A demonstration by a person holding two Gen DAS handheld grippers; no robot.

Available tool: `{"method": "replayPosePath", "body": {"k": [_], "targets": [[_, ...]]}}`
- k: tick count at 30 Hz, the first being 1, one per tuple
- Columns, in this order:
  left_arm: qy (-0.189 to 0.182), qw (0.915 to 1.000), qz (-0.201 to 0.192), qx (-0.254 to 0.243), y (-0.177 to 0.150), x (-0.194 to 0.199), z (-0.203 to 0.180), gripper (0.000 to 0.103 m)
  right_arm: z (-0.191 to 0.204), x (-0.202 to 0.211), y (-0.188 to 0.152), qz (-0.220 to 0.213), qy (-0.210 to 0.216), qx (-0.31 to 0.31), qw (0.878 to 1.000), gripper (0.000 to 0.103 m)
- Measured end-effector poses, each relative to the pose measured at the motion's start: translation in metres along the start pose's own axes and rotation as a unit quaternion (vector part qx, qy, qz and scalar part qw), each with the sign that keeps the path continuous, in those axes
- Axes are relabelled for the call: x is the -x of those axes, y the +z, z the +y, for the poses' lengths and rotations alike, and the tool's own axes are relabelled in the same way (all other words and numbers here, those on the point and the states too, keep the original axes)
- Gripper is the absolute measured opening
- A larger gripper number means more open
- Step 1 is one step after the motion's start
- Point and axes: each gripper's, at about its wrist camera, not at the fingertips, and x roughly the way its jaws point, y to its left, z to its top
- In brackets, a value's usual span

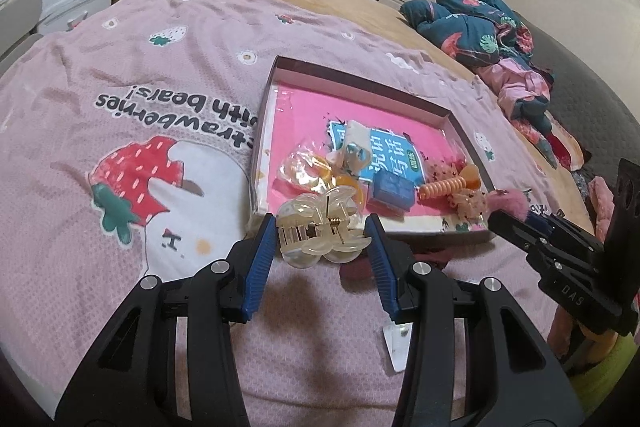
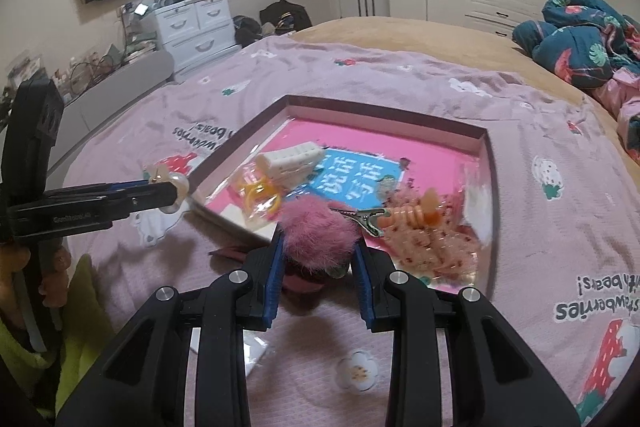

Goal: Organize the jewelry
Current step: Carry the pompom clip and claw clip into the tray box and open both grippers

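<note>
A shallow box (image 1: 360, 77) with a pink floor lies on the bedspread. It holds an orange spiral hair tie (image 1: 444, 189), a small blue case (image 1: 390, 193), a bagged yellow piece (image 1: 304, 167) and a white claw clip (image 2: 292, 161). My left gripper (image 1: 320, 223) is shut on a pearly flower-shaped claw clip (image 1: 320, 231), just above the box's near left corner. My right gripper (image 2: 319, 239) is shut on a pink fluffy pom-pom clip (image 2: 316, 227); its metal alligator clip (image 2: 360, 217) sticks out to the right over the box's (image 2: 380, 111) near edge. Each gripper shows in the other's view: the right gripper (image 1: 496, 217) and the left gripper (image 2: 176, 195).
The pink strawberry bedspread (image 1: 120, 107) covers the bed. A teal flowered quilt (image 1: 476, 23) is bunched at the far right. A small white packet (image 1: 396, 343) and a dark red item (image 2: 236, 251) lie on the bed in front of the box. White drawers (image 2: 196, 27) stand beyond the bed.
</note>
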Motion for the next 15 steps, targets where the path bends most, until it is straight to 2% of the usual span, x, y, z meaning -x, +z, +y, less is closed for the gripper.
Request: {"method": "replayPosePath", "body": {"k": [15], "targets": [[0.022, 0.9996, -0.007, -0.017, 0.036, -0.028, -0.005, 0.037, -0.053, -0.002, 0.009, -0.011, -0.057, -0.033, 0.998, 0.029]]}}
